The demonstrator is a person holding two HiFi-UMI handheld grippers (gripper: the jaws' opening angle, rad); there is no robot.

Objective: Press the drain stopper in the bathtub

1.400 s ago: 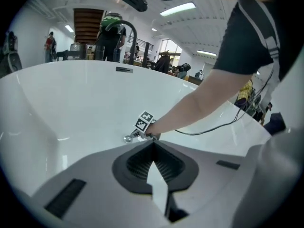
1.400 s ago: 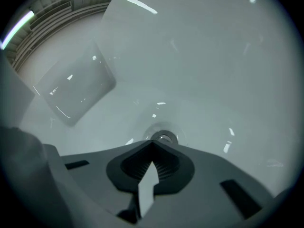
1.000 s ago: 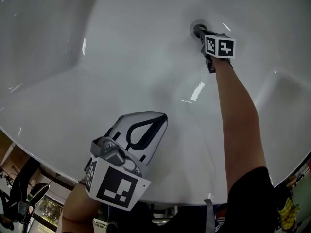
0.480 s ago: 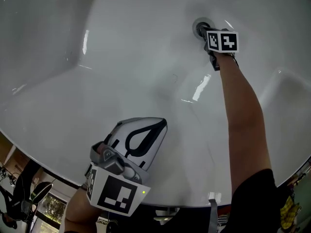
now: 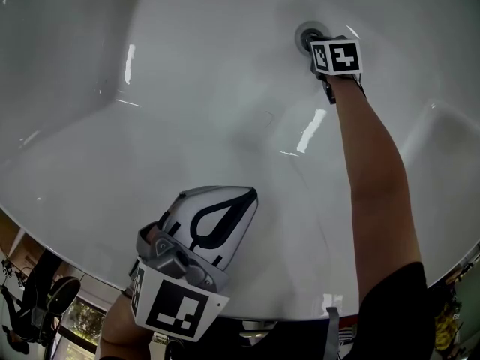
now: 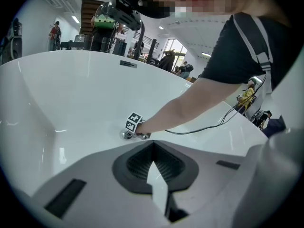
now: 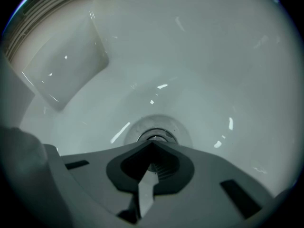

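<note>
The round metal drain stopper (image 5: 306, 34) sits at the bottom of the white bathtub (image 5: 187, 88). My right gripper (image 5: 316, 49) is shut, and its closed tips rest right at the stopper's near edge. In the right gripper view the stopper (image 7: 155, 136) shows just past the closed tips of the right gripper (image 7: 152, 144). My left gripper (image 5: 244, 195) is shut and empty, held low near the tub's near wall, far from the drain. In the left gripper view, beyond the closed left gripper (image 6: 152, 145), the stopper (image 6: 126, 135) appears next to the right gripper's marker cube (image 6: 134, 123).
A person's bare forearm (image 5: 371, 178) stretches across the tub to the right gripper. The tub's smooth sloped walls rise all round. A moulded recess (image 7: 64, 68) lies in the tub wall to the left of the drain. Cables (image 6: 209, 126) trail over the tub rim.
The right gripper stays at the drain stopper with hardly any shift. The left gripper has sunk slightly in the head view. Both remain shut.
</note>
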